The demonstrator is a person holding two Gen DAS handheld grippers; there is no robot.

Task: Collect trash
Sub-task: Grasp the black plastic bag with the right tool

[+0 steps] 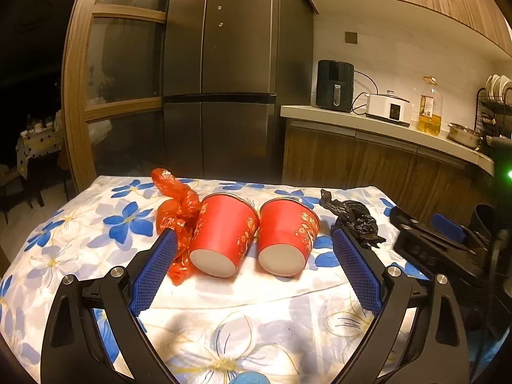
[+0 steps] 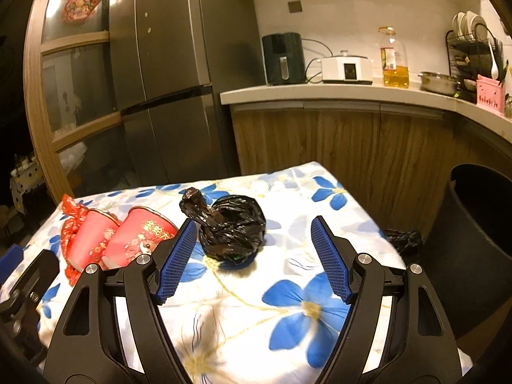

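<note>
- The table [image 1: 80, 224], under a white cloth printed with blue flowers, carries everything
- Two red paper cups [image 1: 224, 240] [image 1: 286, 240] lie on their sides, side by side
- A crumpled red plastic bag [image 1: 176, 211] touches the left cup
- A knotted black bag [image 2: 232, 230] sits to the cups' right

My left gripper [image 1: 254, 244] has glossy black plastic arms with triangular cut-outs, round silver screws at the joints and blue, grid-textured pads [image 1: 153, 270]. My right gripper [image 2: 254, 235] is built the same. A blue glove [image 1: 248, 378] covers my hand.
</note>
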